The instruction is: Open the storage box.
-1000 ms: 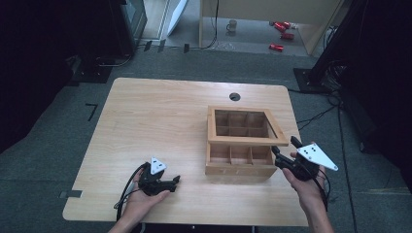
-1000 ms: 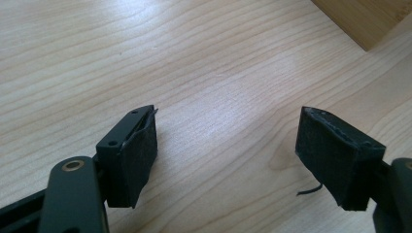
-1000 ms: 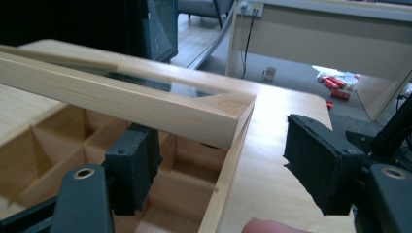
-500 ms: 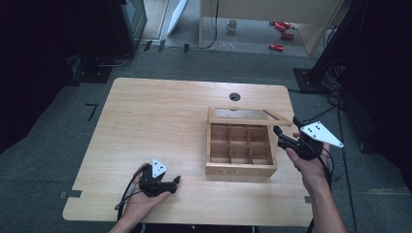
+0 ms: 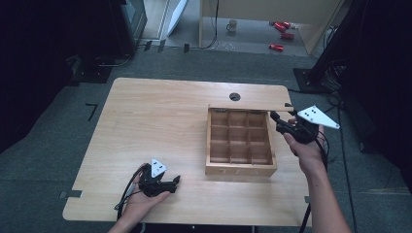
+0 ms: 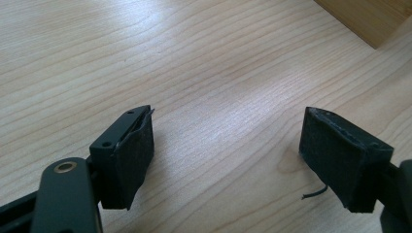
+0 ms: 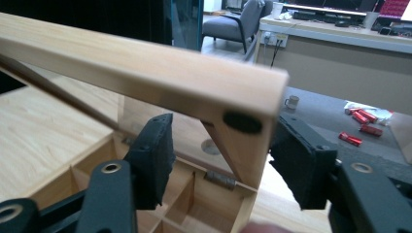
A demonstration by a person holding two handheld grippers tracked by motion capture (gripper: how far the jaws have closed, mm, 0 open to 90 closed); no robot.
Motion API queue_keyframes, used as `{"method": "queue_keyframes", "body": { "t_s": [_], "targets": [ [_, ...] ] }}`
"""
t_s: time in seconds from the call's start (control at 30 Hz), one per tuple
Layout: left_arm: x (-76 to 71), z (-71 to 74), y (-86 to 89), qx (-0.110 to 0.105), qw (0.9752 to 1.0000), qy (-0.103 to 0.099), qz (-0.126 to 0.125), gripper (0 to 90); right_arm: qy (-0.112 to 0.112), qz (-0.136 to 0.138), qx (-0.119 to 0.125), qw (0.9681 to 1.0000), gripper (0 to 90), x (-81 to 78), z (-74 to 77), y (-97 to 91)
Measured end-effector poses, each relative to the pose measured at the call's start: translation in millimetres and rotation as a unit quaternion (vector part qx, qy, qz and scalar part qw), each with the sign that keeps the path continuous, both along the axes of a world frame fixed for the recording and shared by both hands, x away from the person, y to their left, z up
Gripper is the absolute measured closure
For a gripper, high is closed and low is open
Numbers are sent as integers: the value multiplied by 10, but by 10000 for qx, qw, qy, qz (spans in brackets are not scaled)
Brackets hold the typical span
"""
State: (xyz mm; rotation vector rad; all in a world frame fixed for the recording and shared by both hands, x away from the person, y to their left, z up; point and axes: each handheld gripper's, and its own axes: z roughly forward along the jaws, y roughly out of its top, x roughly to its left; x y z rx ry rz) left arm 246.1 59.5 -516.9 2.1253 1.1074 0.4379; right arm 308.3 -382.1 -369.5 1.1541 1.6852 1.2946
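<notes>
Two grippers work at the table (image 5: 160, 111). At about 3 o'clock of the tabletop the right gripper (image 5: 278, 118) reaches toward 9 o'clock and has the free corner of the box's lid (image 7: 160, 77) between its jaws. In the right gripper view the jaws stand well apart, one on each side of the lid's corner; the right-hand pad (image 7: 301, 160) looks to be against the lid's edge, while the left-hand pad (image 7: 155, 155) sits a little off it, so I cannot tell whether the lid is truly pinched. A dark oval mark shows on the lid's end face, and a hinge (image 7: 219, 178) joins the lid to the box's back wall. The lid stands raised, nearly upright, along the far edge of the box (image 5: 240, 167). The box sits right of the table's centre, toward 4 o'clock, open, with its inside split into a grid of small compartments. A round hole (image 5: 234, 96) lies in the tabletop at 12 o'clock of the box. At about 7 o'clock of the table the left gripper (image 5: 176, 180) lies low in the hand (image 5: 145, 201), pointing toward 3 o'clock, its jaws wide apart over bare wood with nothing between them; a corner of the box shows at 1 o'clock in the left gripper view. On the floor beyond the table stand a mug (image 5: 233, 25) and some red cans (image 5: 282, 35).
</notes>
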Motion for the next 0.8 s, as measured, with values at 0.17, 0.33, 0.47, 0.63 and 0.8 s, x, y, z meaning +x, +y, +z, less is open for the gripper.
{"method": "queue_keyframes", "body": {
  "t_s": [0.17, 0.33, 0.47, 0.63, 0.8],
  "targets": [
    [1, -1, 1, -6, 10000, 4, -6, 209, -54, -26, -5, 10000, 540, 134, 78, -51],
    [4, -3, 3, -35, 10000, 10, -12, 209, -43, 141, 370, 9992, 635, 325, 210, -195],
    [6, -3, 2, -30, 10000, 2, -12, 209, 18, 151, 310, 9994, 643, 446, 267, -207],
    [9, -4, 8, -79, 10000, 11, -8, 209, 39, 23, 294, 9996, 655, 616, 316, -192],
    [11, -3, 13, -91, 10000, 22, -11, 209, 111, -250, 364, 9990, 662, 783, 354, -145]
  ]
}}
